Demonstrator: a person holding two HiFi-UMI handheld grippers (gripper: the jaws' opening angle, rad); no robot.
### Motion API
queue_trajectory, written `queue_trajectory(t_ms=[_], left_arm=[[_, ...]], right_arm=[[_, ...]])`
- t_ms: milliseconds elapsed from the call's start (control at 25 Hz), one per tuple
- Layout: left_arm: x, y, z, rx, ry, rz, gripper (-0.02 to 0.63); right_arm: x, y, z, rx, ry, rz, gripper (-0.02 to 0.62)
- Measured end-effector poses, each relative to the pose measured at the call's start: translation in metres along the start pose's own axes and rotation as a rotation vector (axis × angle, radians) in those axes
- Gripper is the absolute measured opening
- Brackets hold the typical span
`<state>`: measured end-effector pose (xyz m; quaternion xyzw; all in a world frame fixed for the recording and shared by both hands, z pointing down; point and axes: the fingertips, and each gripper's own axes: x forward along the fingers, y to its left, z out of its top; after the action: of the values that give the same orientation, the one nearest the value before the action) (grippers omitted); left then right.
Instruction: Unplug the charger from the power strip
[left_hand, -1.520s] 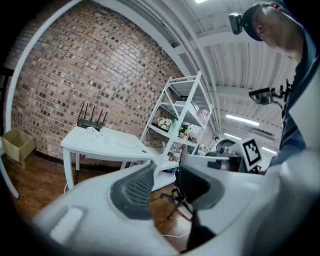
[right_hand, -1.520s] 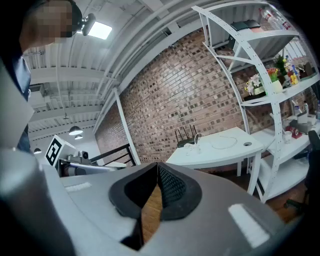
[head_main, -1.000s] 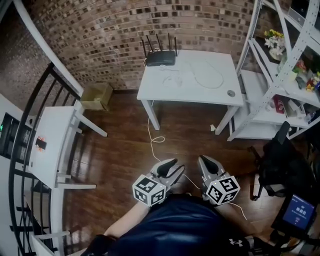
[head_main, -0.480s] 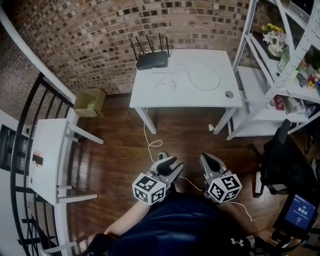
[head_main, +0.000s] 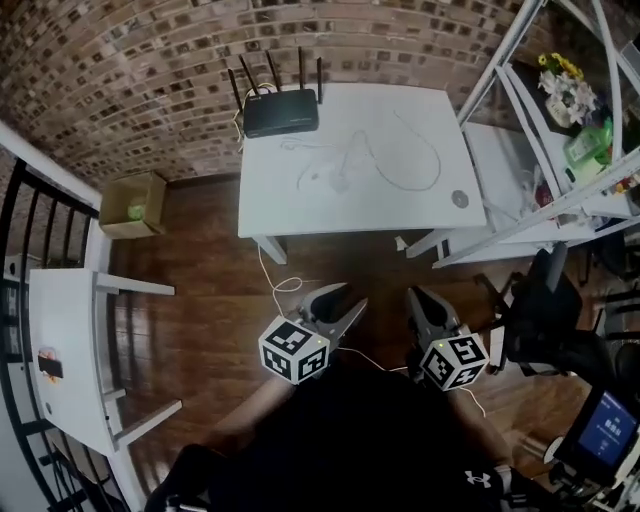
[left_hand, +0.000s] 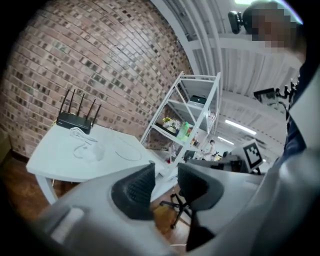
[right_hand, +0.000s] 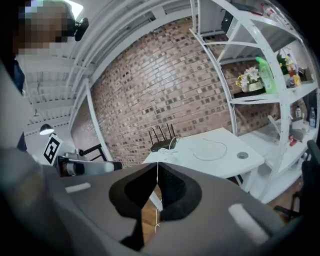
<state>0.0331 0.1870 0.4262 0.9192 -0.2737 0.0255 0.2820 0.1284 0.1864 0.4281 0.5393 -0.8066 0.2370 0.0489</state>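
Charger cable (head_main: 332, 172), thin and white, lies looped on white table (head_main: 290, 205).

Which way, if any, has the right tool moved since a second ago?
Yes. The right tool has moved toward the table: the gap between them has shrunk.

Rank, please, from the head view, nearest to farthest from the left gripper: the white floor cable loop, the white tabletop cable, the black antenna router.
1. White floor cable loop, just left of the left gripper.
2. White tabletop cable, mid-table ahead.
3. Black antenna router, table's far left corner.
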Motion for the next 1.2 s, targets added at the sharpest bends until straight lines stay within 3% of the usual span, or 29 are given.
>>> queue_trajectory(t_ms=[240, 400, 720, 1040, 1200], left_arm=[[-0.014, 0.096, 0.033, 0.025, 0.032, 0.072, 0.141], [-0.017, 0.131, 0.049, 0.02, 0.033, 0.109, 0.141], [0.01, 0.144, 0.053, -0.008, 0.066, 0.14, 0.141], [0.065, 0.167, 0.082, 0.076, 0.068, 0.31, 0.14], [0.103, 0.172, 0.099, 0.109, 0.047, 0.316, 0.141]], right_arm=[[0.076, 0.022, 0.014, -0.048, 0.065, -0.003, 0.011], [0.109, 0.03, 0.018, -0.049, 0.095, 0.016, 0.011], [0.154, 0.018, 0.026, -0.001, 0.108, 0.096, 0.012], [0.208, -0.022, 0.08, -0.021, 0.077, 0.25, 0.011], [0.233, -0.045, 0.095, -0.041, 0.088, 0.312, 0.012]])
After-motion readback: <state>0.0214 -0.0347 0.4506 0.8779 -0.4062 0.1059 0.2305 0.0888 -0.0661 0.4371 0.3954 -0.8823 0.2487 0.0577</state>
